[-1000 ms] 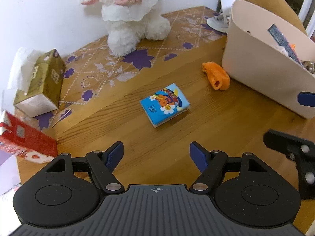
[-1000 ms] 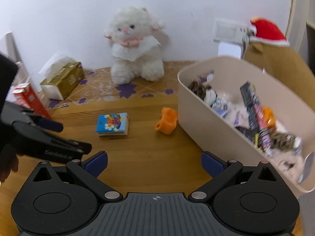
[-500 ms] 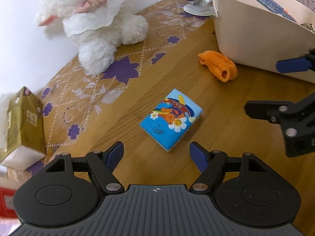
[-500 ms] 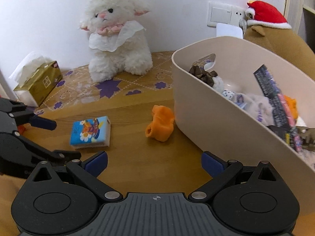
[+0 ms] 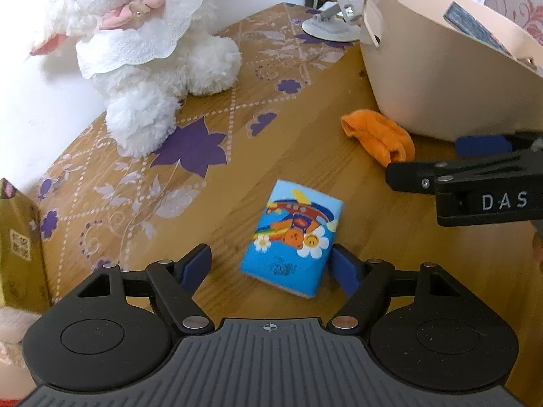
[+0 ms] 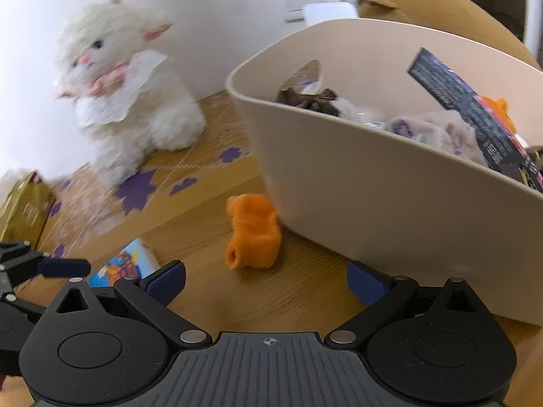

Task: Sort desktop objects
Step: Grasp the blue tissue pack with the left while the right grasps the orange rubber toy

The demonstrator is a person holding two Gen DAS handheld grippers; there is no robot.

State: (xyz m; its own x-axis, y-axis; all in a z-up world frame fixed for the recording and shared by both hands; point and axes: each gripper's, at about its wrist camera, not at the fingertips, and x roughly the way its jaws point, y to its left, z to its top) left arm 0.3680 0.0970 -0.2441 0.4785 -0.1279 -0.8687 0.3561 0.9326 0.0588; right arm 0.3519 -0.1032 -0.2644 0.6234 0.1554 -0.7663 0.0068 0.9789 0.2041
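- The blue cartoon tissue pack (image 5: 292, 242) lies flat on the wooden desk (image 5: 390, 271), pretty much between the tips of the left gripper (image 5: 269, 268). Its jaws are spread wide, one pad near each side of the pack but not squeezing it, so my guess is it's lined up for a pinch across the short width.
- The orange rolled cloth (image 6: 253, 235) sits just beside the wall of the beige bin (image 6: 356, 203), straight ahead of the right gripper (image 6: 266, 281). That one's spread open too and holds nothing. Looks like each hand has picked its own target.
- The bin is already piled with stuff, so it's probably where both things end up.
- Further back, the white plush lamb (image 5: 146, 54) sits against the wall, with a gold tissue box (image 5: 18, 247) off at the desk's left edge.
- Right-wrist view is a bit blurry.
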